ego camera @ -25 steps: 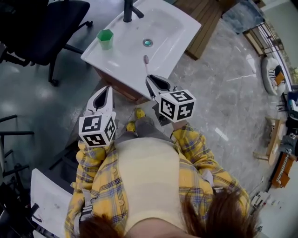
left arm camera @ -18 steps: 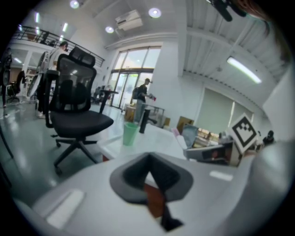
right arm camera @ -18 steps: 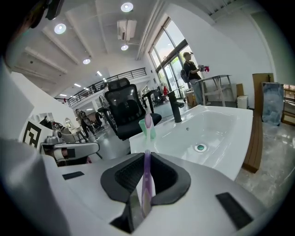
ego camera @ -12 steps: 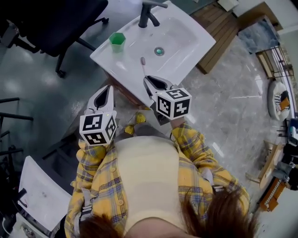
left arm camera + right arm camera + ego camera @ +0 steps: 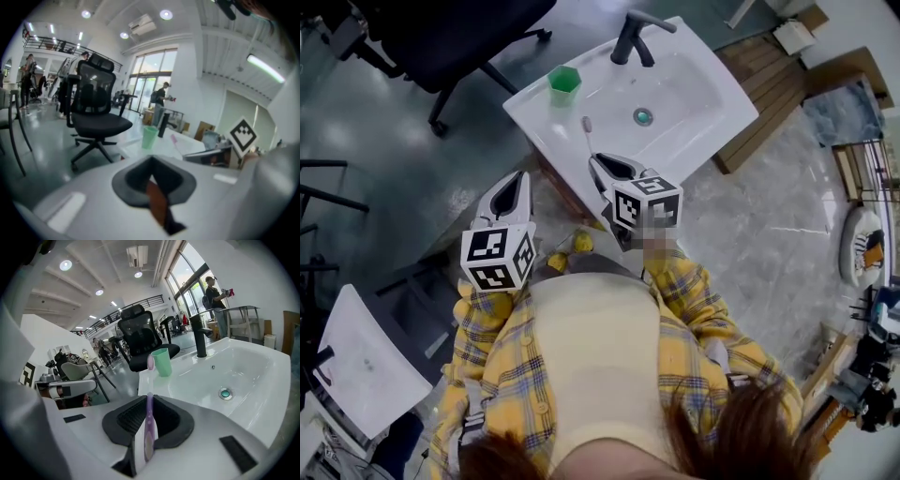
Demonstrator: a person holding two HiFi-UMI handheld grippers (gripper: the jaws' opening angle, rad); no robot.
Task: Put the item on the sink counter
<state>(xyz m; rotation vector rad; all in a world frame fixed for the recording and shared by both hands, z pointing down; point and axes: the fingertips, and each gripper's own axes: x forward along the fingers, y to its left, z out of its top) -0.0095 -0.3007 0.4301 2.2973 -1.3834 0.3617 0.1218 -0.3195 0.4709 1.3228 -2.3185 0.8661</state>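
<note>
My right gripper (image 5: pixel 602 165) is shut on a purple toothbrush (image 5: pixel 149 420) whose pink head (image 5: pixel 587 123) sticks out over the near edge of the white sink counter (image 5: pixel 551 118). In the right gripper view the brush head (image 5: pixel 151 363) stands in front of the green cup (image 5: pixel 163 361). That green cup (image 5: pixel 564 82) sits on the counter's left corner, and it shows in the left gripper view too as a green cup (image 5: pixel 150 137). My left gripper (image 5: pixel 512 187) is shut and empty, hanging left of the sink over the floor.
A black faucet (image 5: pixel 635 34) rises at the back of the basin, with a round drain (image 5: pixel 643 116) in its middle. A black office chair (image 5: pixel 459 28) stands at the far left. A white chair seat (image 5: pixel 364 361) lies at lower left. Wooden boards (image 5: pixel 773 80) lie right of the sink.
The view has shifted so the sink sits farther right and nearer. The toothbrush head now reaches over the counter's near edge. Both grippers keep their hold and pose.
</note>
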